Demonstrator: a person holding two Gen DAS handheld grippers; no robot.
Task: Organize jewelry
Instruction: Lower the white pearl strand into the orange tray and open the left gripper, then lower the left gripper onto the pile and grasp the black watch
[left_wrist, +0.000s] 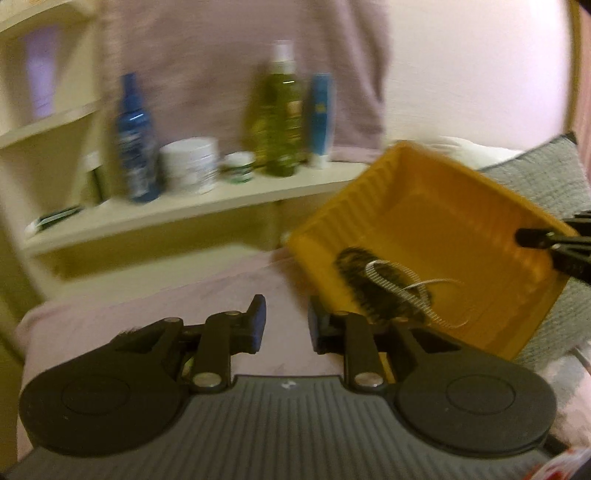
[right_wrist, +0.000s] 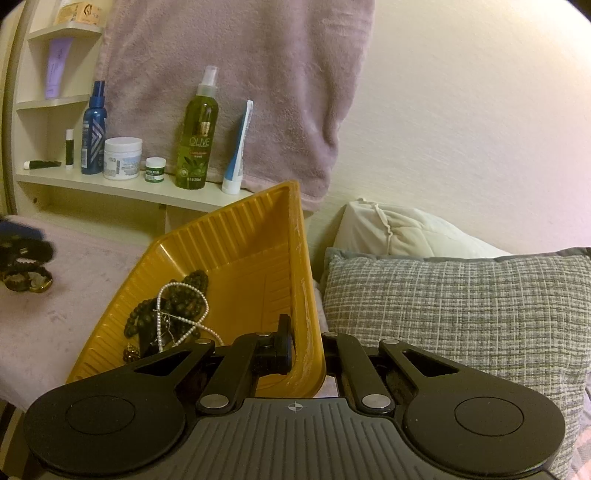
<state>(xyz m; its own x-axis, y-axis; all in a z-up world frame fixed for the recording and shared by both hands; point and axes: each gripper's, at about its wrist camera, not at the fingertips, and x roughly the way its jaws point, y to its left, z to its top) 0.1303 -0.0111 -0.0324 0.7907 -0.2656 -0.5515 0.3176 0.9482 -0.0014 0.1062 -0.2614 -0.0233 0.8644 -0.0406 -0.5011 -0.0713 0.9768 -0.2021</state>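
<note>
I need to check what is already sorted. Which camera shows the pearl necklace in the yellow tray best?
The right wrist view: the pearl necklace lies sharp, looped over dark beads in the yellow tray. The left wrist view is motion-blurred, so it is only a pale streak.

A ribbed yellow tray (right_wrist: 236, 243) holds dark beads (right_wrist: 177, 295) and white pearls (right_wrist: 173, 306); the cushion (right_wrist: 461, 306) is grey-checked.
</note>
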